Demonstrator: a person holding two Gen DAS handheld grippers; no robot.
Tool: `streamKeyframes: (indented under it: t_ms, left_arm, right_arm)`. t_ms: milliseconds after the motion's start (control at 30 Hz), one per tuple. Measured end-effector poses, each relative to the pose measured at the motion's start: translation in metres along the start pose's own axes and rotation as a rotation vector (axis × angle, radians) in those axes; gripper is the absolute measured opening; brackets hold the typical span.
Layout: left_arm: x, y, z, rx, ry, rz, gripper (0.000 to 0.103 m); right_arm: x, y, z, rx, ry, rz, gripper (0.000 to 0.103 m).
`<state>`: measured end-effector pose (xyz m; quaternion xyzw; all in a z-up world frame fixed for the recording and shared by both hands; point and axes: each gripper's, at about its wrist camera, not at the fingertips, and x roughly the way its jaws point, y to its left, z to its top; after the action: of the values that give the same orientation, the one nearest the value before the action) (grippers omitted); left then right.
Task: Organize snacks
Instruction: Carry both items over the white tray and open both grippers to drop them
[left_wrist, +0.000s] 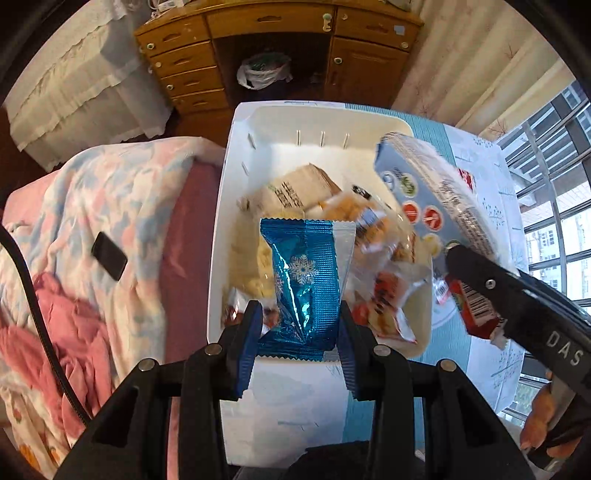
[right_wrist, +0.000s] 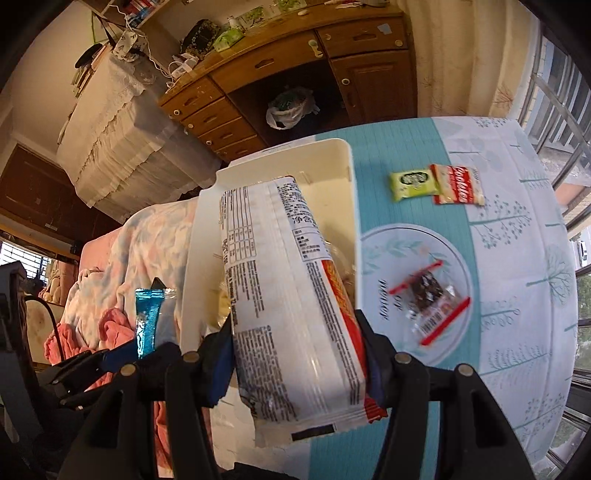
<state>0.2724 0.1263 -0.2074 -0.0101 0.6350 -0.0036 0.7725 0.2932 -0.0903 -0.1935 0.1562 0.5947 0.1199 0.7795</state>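
Note:
My left gripper (left_wrist: 301, 321) is shut on a blue foil snack packet (left_wrist: 306, 280) with a snowflake and holds it over the near end of the white bin (left_wrist: 328, 122). The bin holds several snack packs, among them a tan pack (left_wrist: 291, 190). My right gripper (right_wrist: 299, 354) is shut on a long white and red biscuit pack (right_wrist: 291, 295), held over the bin's right side (right_wrist: 351, 192). In the left wrist view that pack (left_wrist: 424, 184) leans over the bin's right wall. The blue packet also shows in the right wrist view (right_wrist: 147, 317).
On the blue and white tablecloth (right_wrist: 517, 258), right of the bin, lie a clear candy packet with red ends (right_wrist: 428, 299), a green packet (right_wrist: 412, 184) and a red and white packet (right_wrist: 458, 184). A bed with a pink blanket (left_wrist: 110, 221) and a phone (left_wrist: 109, 256) is left. A wooden desk (left_wrist: 273, 37) stands behind.

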Motion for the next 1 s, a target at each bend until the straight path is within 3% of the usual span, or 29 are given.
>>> streamKeyframes:
  t_ms: [200,433,500,567,733,1000]
  left_arm:
    - [0.028,0.030,0.021,-0.019,-0.003,-0.031,0.038]
    - [0.064,0.041,0.029,-0.010,0.060,-0.116,0.039]
    - [0.068,0.040,0.029,0.002,0.068,-0.105,0.048]
    - [0.069,0.041,0.027,-0.001,0.073,-0.098,0.063]
    - [0.062,0.044,0.025,-0.035,0.068,-0.117,0.076]
    - [0.048,0.047,0.003,-0.116,0.095,-0.178,0.078]
  right_arm:
    - [0.031,0.019,0.013,0.023,0.015,0.007,0.058]
    - [0.067,0.026,0.016,0.057,0.084,-0.024,0.058]
    - [0.072,0.025,0.015,0.070,0.096,-0.019,0.060]
    - [0.073,0.025,0.014,0.080,0.105,0.004,0.060]
    - [0.060,0.023,0.014,0.089,0.076,0.011,0.068]
    - [0.039,0.005,0.002,0.096,0.070,-0.012,0.068]
